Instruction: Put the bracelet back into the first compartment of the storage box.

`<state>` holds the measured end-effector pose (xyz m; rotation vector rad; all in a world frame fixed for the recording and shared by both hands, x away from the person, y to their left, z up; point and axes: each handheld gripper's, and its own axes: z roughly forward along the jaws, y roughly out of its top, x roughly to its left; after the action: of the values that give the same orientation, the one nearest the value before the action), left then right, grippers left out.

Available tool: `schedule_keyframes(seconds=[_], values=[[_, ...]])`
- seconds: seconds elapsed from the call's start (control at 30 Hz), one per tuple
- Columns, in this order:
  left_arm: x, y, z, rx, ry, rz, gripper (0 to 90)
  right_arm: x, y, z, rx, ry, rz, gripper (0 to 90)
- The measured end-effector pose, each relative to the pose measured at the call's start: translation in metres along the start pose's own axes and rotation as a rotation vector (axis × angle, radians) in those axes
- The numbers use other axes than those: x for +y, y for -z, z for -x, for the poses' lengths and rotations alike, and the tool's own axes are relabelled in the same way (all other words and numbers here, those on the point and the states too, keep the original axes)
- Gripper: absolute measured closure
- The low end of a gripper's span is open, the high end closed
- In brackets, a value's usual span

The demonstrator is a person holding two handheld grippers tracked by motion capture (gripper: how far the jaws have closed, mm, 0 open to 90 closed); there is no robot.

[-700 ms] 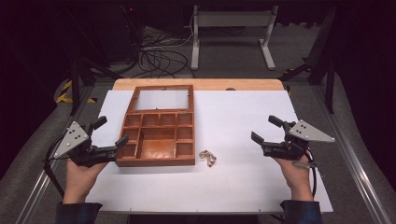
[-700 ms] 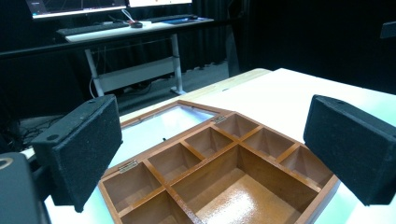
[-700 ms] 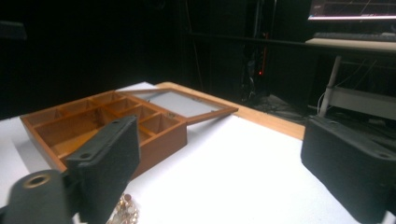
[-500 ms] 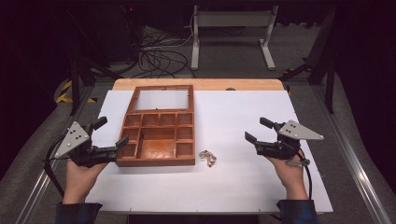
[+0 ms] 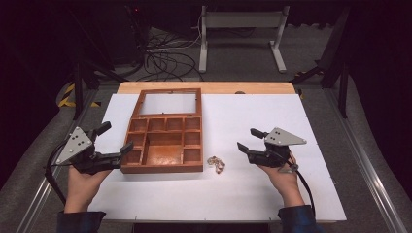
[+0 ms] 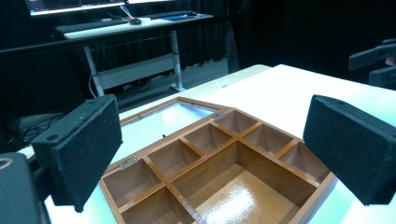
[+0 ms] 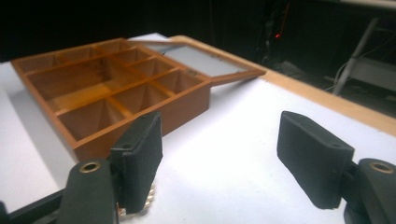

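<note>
The left hand-held gripper (image 5: 112, 140), jaws apart, flanks the open box (image 5: 165, 138). Right of the box lies a trinket (image 5: 216, 164) on the surface. The right hand-held gripper (image 5: 249, 139) hovers near, jaws apart; a shallow pinch could let the trinket slip.

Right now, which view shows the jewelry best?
High view: the jewelry lies whole on the white table, just right of the box. The right gripper view shows a sliver behind its own left jaw. The left gripper view looks into the box.
</note>
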<state>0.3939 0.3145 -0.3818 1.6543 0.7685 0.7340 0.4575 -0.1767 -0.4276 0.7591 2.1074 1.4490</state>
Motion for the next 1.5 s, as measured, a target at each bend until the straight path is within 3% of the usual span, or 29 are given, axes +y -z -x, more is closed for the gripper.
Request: schedule_keyframes(seconds=[0.53,1.13,1.3,1.5], values=[[-0.001,0.0,-0.001,-0.006,0.001,-0.005,5.2,-0.014,-0.038,-0.021,0.096,0.023,-0.101,30.4],[-0.001,0.0,-0.001,-0.011,-0.003,-0.008,5.2,-0.032,-0.073,-0.037,0.136,0.003,-0.207,40.1],[-0.001,0.002,-0.001,-0.008,-0.008,-0.007,5.2,-0.036,-0.08,-0.04,0.154,0.016,-0.242,44.2],[0.0,0.002,0.001,-0.013,-0.013,-0.001,5.3,-0.038,-0.087,-0.043,0.141,0.035,-0.302,46.5]])
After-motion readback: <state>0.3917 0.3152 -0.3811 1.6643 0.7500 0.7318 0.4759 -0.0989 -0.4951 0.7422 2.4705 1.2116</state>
